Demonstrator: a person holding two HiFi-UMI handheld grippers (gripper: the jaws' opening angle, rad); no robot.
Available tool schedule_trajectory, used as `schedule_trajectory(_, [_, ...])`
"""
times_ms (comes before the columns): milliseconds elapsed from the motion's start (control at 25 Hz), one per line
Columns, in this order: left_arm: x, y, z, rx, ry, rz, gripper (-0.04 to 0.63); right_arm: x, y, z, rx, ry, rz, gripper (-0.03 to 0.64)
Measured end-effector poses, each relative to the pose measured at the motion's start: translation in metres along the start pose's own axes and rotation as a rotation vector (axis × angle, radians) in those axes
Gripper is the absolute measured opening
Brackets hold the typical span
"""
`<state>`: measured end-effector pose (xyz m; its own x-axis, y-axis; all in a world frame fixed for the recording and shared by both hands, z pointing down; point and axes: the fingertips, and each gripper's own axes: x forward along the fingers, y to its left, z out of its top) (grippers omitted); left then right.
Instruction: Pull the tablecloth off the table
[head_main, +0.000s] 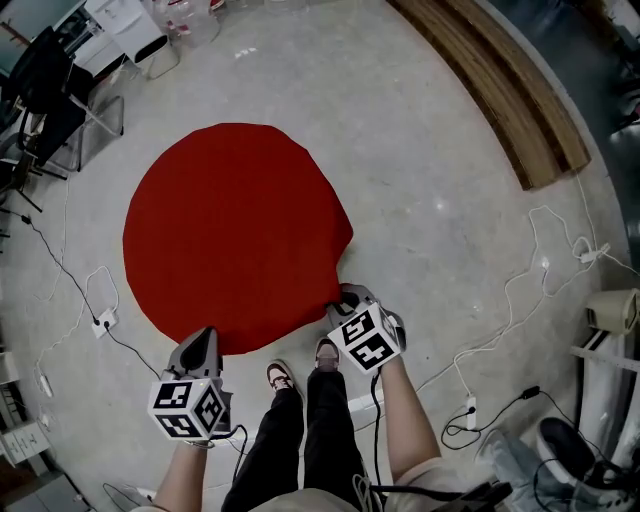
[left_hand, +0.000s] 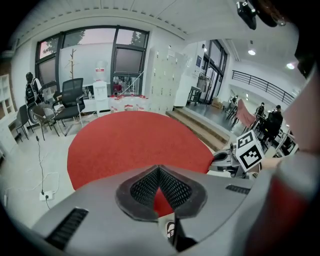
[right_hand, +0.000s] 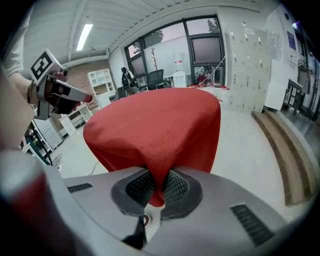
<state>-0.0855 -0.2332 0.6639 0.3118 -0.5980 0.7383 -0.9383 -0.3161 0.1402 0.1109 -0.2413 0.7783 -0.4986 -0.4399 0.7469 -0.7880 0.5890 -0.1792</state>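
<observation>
A round red tablecloth (head_main: 235, 230) covers a table seen from above in the head view. My left gripper (head_main: 205, 338) is at the cloth's near-left edge. In the left gripper view it (left_hand: 159, 172) is shut, with a wedge of red cloth (left_hand: 135, 140) pinched between its black pads. My right gripper (head_main: 350, 297) is at the near-right edge. The right gripper view shows its jaws (right_hand: 159, 175) shut on a fold of the cloth (right_hand: 160, 125), which rises into a taut peak at the pads.
I stand at the table's near side, my shoes (head_main: 282, 376) on the grey floor. Cables (head_main: 510, 300) and a power strip (head_main: 103, 322) lie on the floor. Black chairs (head_main: 50, 100) stand at the far left, a wooden step (head_main: 500, 90) at the far right.
</observation>
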Motion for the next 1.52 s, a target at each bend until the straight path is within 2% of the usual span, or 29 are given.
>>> schedule_trajectory(440, [-0.025, -0.005, 0.022, -0.055, -0.062, -0.009, 0.017, -0.053, 0.001, 0.021, -0.030, 0.047, -0.065, 0.028])
schedule_trajectory(680, [-0.037, 0.010, 0.019, -0.088, -0.055, 0.010, 0.017, -0.076, 0.004, 0.056, -0.024, 0.006, -0.049, 0.028])
schedule_trajectory(1040, [-0.031, 0.014, 0.032, -0.136, -0.062, -0.052, 0.026, -0.103, 0.016, 0.115, -0.084, -0.030, -0.031, 0.028])
schedule_trajectory(1120, [-0.028, 0.015, 0.034, -0.135, -0.056, -0.068, 0.104, -0.105, 0.020, 0.125, -0.083, -0.034, -0.027, 0.028])
schedule_trajectory(1240, [-0.020, 0.011, 0.033, -0.106, -0.039, -0.111, 0.174, -0.110, 0.023, 0.144, -0.091, -0.053, -0.022, 0.028])
schedule_trajectory(1360, [-0.007, 0.002, 0.030, -0.021, -0.007, -0.166, 0.254, -0.115, 0.027, 0.161, -0.123, -0.060, -0.024, 0.028])
schedule_trajectory(1520, [0.014, -0.006, 0.022, 0.102, 0.044, -0.217, 0.302, -0.120, 0.031, 0.177, -0.127, -0.078, -0.016, 0.028])
